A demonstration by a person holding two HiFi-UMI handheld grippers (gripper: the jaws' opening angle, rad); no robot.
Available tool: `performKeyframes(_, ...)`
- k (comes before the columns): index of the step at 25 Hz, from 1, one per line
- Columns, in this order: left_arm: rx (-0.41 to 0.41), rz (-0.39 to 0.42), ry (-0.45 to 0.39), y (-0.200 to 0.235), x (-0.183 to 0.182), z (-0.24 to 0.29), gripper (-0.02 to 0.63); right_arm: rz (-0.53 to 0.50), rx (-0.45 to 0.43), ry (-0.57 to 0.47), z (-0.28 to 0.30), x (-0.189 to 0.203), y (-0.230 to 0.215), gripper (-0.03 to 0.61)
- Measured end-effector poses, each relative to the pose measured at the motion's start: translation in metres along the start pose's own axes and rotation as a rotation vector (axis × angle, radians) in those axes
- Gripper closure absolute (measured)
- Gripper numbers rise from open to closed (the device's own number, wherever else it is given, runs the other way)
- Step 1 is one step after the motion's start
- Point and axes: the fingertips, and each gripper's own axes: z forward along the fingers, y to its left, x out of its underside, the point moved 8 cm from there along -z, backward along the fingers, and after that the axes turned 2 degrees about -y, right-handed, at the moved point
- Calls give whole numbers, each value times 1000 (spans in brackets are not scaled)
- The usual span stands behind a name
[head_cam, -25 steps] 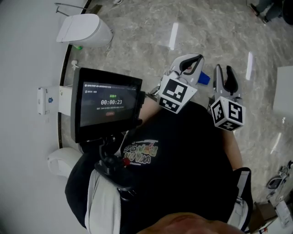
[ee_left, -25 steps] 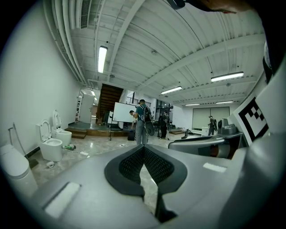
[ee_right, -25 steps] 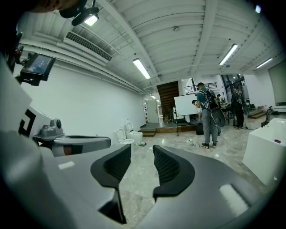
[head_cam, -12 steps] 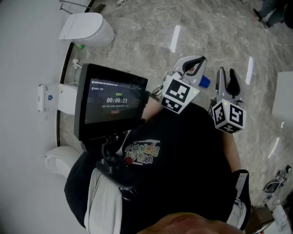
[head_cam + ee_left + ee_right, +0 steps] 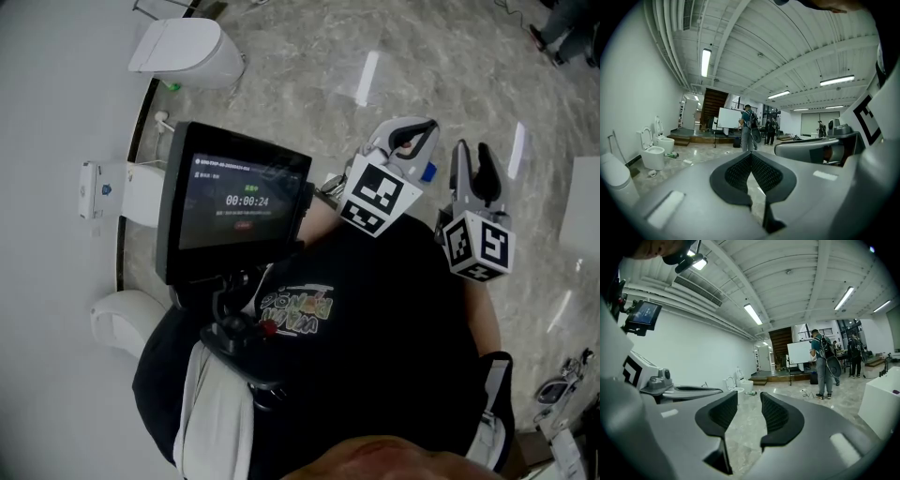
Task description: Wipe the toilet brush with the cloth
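Two grippers rise in front of your chest in the head view, each carrying one marker cube, so two cubes in all. Your left gripper (image 5: 411, 141) has its jaws pressed together with nothing between them. In the left gripper view the ribbed pads (image 5: 738, 173) meet at the tip. Your right gripper (image 5: 473, 167) has its jaws slightly apart and empty, and the right gripper view shows bare marble floor (image 5: 740, 437) through the gap. The toilet brush and the cloth cannot be made out in any view.

Compared with a second ago, both grippers sit a little further right and lower in the head view. Neither pair of jaws has changed its setting. One monitor (image 5: 239, 216) is mounted at your chest, to the left of the grippers. Its timer now reads 00:00:24, where it read 00:00:23 before.

Past the grippers, the left gripper view shows three toilets along the left wall. The nearest toilet (image 5: 614, 171) is at the picture's edge with its lid shut. An open-lidded toilet (image 5: 652, 153) stands beyond it, and another toilet (image 5: 666, 140) stands just behind that. The right gripper view shows one white block (image 5: 881, 401) on the floor at the right.

Farthest away, one person with a backpack (image 5: 748, 127) stands beside one whiteboard (image 5: 727, 118). A few smaller figures stand further back, too small to count surely.
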Motion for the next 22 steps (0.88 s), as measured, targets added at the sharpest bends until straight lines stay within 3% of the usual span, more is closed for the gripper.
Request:
performKeyframes(12, 18, -1, 12, -1, 8, -2, 603, 52, 23, 3, -1, 10, -7, 422)
performKeyframes(22, -8, -36, 8, 7, 7, -7, 603, 19, 14, -12, -3, 10, 3, 420)
